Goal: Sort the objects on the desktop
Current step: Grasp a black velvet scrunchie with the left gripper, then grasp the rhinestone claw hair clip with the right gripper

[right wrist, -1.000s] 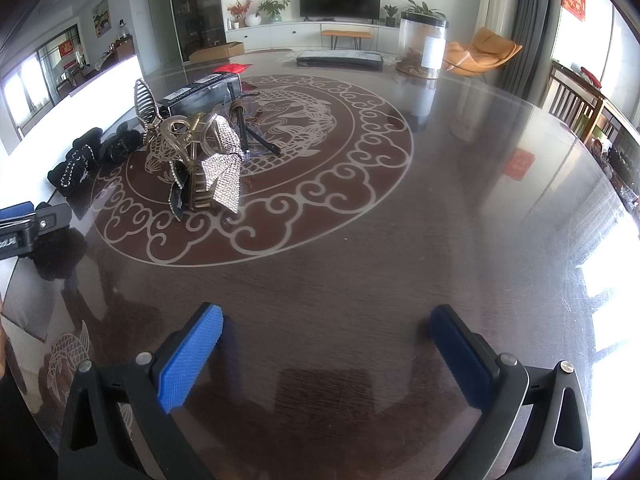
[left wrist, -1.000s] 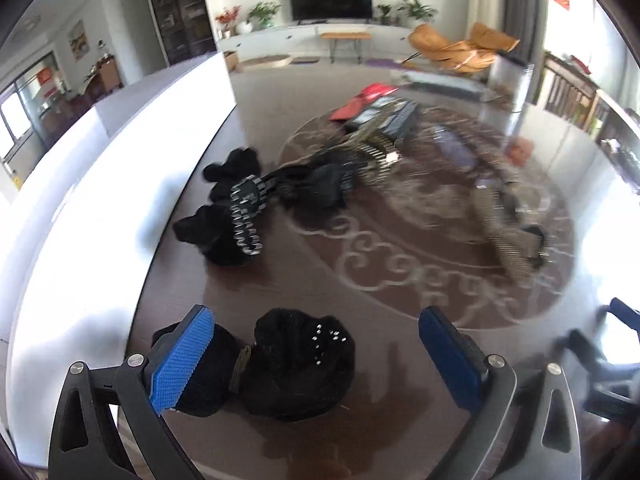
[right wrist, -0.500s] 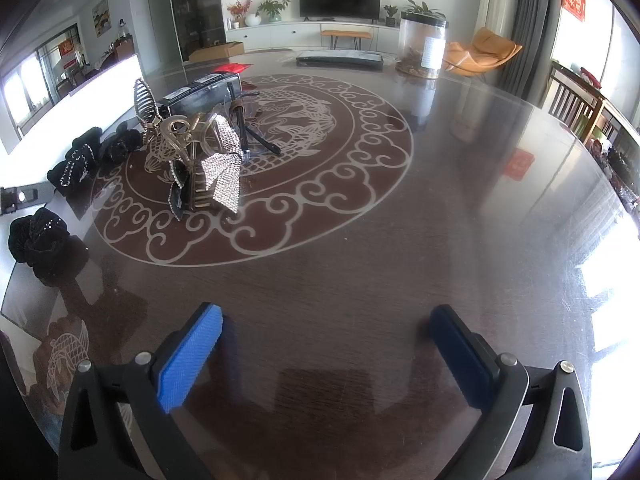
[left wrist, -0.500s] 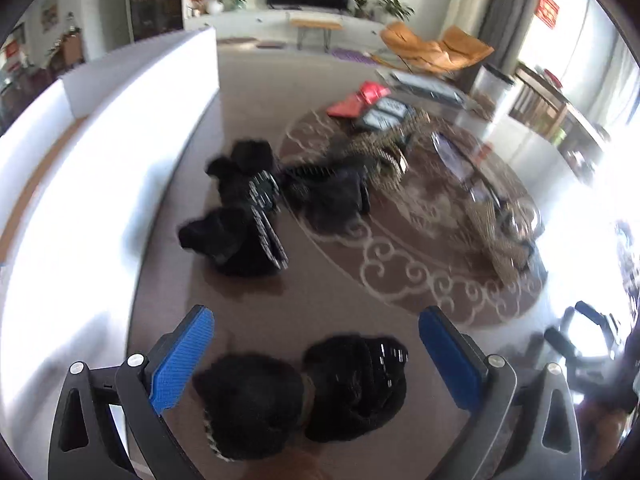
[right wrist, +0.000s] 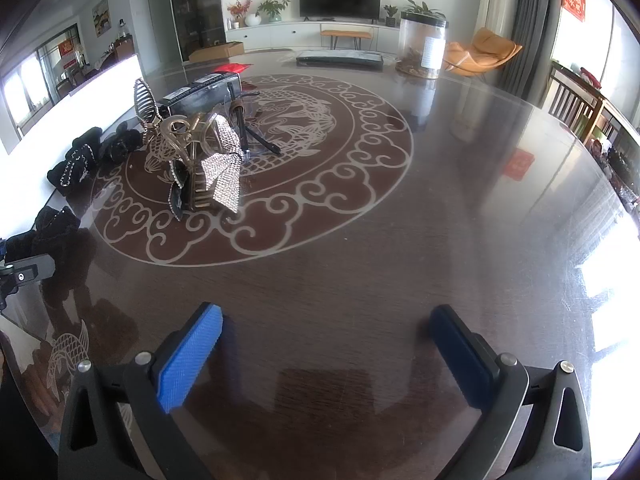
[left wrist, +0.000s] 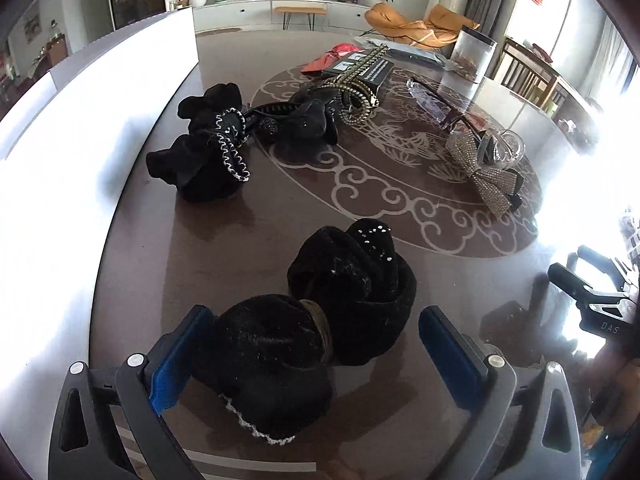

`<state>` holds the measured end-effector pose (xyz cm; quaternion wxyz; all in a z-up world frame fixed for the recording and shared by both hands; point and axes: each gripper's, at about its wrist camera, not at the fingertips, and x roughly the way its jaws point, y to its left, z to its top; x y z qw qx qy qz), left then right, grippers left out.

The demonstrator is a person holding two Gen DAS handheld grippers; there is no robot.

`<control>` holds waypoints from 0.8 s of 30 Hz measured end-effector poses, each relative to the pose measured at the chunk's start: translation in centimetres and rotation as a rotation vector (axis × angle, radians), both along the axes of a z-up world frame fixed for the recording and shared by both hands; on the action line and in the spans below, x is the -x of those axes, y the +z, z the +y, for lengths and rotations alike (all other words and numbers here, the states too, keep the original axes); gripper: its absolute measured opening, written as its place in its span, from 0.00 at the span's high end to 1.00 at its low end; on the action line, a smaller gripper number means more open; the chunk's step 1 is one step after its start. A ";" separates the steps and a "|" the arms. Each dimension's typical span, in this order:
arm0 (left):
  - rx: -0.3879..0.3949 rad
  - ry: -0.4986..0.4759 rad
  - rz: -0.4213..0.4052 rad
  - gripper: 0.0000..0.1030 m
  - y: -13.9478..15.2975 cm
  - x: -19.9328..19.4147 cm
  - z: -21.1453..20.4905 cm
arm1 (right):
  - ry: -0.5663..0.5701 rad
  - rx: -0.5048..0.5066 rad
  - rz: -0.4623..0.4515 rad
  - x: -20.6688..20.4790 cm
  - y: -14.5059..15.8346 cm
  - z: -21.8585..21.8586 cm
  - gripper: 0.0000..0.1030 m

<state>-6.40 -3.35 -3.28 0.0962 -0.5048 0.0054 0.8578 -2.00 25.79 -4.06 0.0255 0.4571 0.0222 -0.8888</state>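
Left tongs [left wrist: 316, 352]: we hold them spread wide, straddling the black velvet hair tie [left wrist: 320, 328] without pinching it.
Right tongs [right wrist: 324, 356]: released, holding nothing, over bare counter [right wrist: 440, 216].
Hair tie: near the counter's left edge.
Handling: we judge it soft, light, squashy, not fragile; the beads may snag.
Hold: across the narrow banded middle [left wrist: 318, 322], where the two puffs meet.
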 end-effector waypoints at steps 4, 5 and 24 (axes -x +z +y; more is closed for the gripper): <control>0.030 0.019 0.032 0.16 0.2 -0.5 -0.5 | 0.000 0.000 0.000 0.0 0.0 0.0 0.00; 0.042 0.023 0.039 0.21 0.2 -0.5 -0.5 | 0.000 0.000 0.000 0.0 0.0 0.0 0.00; 0.070 0.046 0.101 0.39 0.1 -0.5 -0.2 | 0.237 0.032 -0.038 4.3 0.4 -7.1 0.00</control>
